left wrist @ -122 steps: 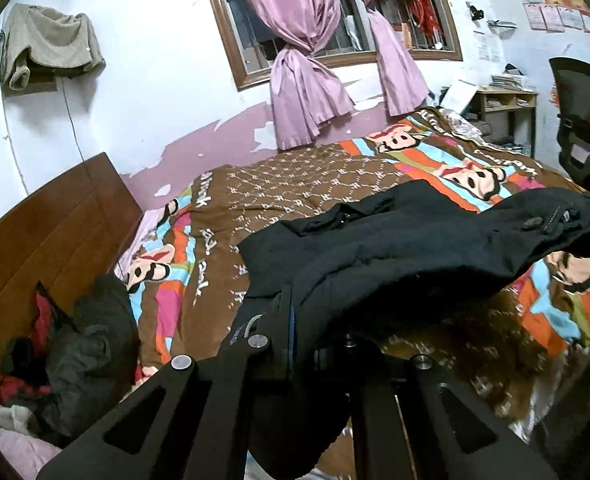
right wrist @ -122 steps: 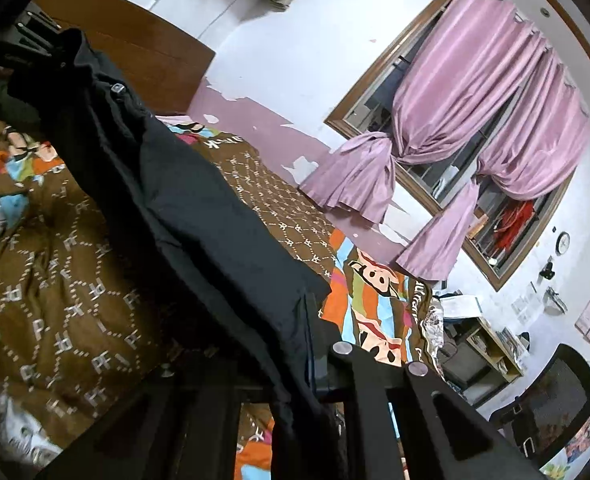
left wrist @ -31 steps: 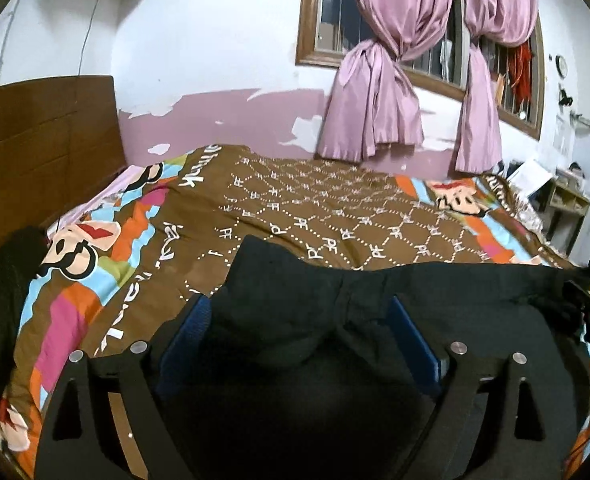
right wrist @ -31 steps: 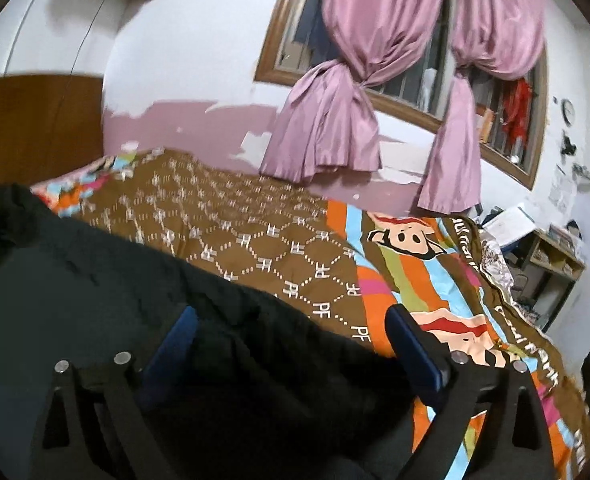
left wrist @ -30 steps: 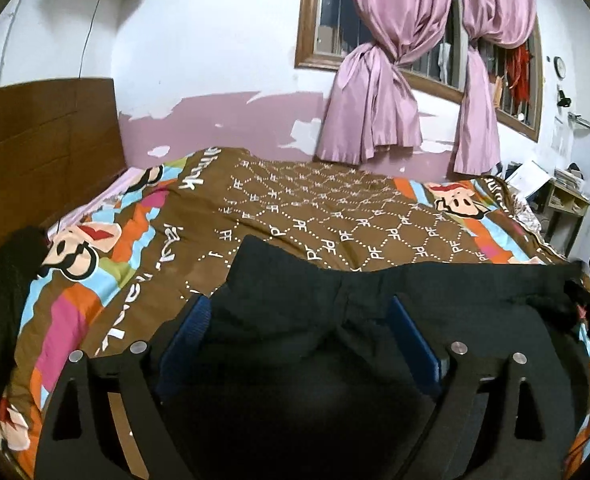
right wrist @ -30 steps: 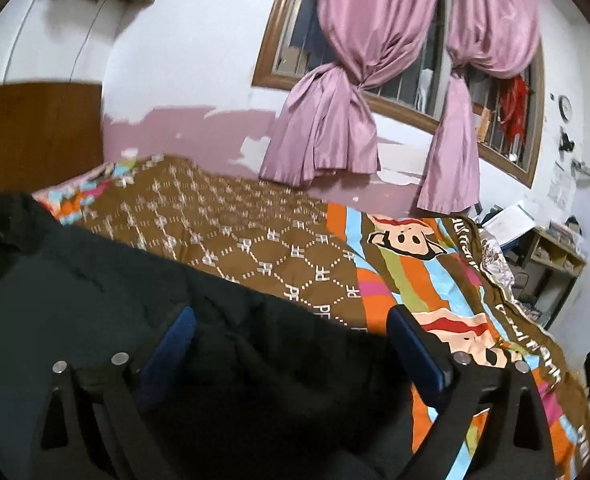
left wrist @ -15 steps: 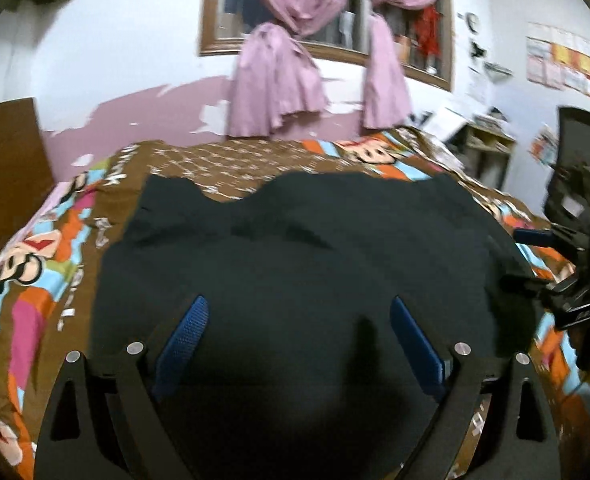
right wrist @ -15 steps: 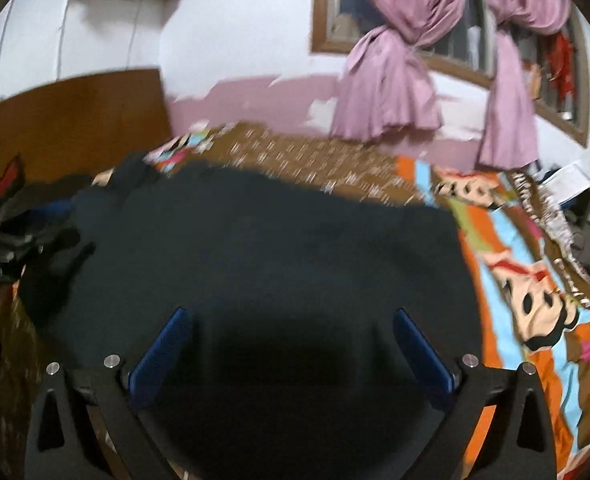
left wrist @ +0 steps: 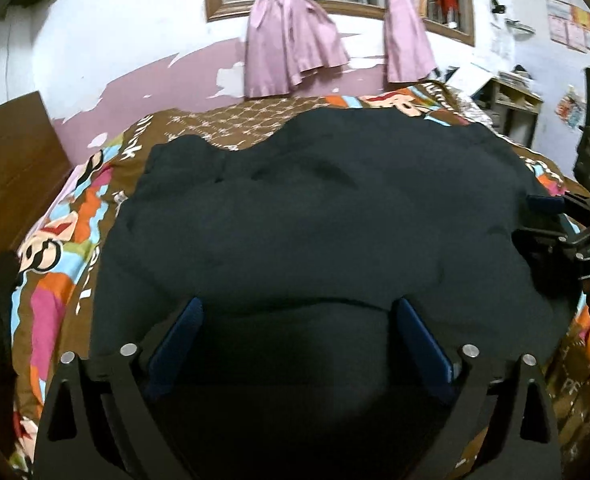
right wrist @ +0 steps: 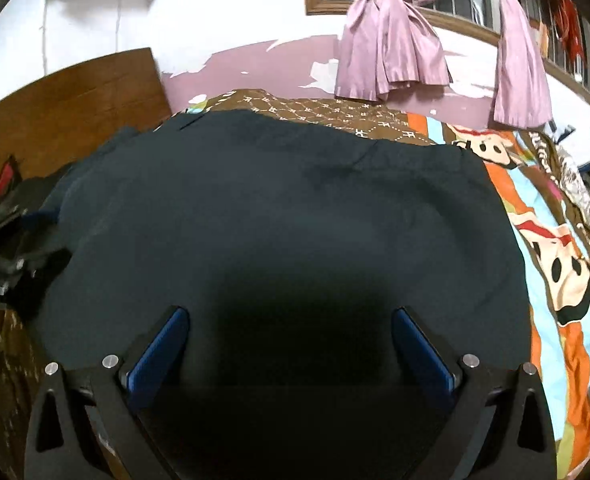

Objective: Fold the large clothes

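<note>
The left gripper point(left wrist: 297, 336) tilts downward, its fingers point(left wrist: 179, 332) spreading wider apart. The right gripper point(right wrist: 291, 340) tilts downward too, fingers point(right wrist: 419, 344) spread wide.

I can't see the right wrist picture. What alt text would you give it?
A large dark garment lies spread flat over a bed's colourful cartoon-print cover. The right gripper hangs just above it, blue pads wide apart. Behind are a wooden headboard and pink curtains.
</note>
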### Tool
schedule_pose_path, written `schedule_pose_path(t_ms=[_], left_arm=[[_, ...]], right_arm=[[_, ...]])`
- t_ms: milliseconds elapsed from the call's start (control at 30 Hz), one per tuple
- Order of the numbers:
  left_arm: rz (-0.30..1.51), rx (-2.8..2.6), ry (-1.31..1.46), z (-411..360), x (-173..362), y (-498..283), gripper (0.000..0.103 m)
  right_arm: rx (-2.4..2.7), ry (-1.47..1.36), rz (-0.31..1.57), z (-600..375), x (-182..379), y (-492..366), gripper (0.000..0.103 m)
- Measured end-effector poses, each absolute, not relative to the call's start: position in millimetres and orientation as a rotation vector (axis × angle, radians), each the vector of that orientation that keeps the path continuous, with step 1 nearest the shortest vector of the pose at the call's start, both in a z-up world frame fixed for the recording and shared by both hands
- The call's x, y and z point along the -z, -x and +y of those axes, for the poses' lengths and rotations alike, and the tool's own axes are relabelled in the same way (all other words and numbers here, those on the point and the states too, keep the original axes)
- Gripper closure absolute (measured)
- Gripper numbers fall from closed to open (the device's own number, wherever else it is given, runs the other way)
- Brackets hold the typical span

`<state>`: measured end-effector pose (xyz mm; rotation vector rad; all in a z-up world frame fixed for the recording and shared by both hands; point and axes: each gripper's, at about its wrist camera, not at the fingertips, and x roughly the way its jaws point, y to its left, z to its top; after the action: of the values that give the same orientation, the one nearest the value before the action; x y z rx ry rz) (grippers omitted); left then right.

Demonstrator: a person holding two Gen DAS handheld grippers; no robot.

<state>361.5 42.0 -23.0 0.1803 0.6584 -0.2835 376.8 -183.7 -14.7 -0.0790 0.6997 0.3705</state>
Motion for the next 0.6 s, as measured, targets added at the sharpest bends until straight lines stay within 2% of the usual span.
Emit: schedule_pose_path(t_ms=[600], left_arm=[[0.828, 0.127, -0.095, 69.6, 14.0, -451.9, 0.001]], right_arm=[[-0.437, 0.124, 0.892, -155.8, 23.3, -496.5, 0.0]])
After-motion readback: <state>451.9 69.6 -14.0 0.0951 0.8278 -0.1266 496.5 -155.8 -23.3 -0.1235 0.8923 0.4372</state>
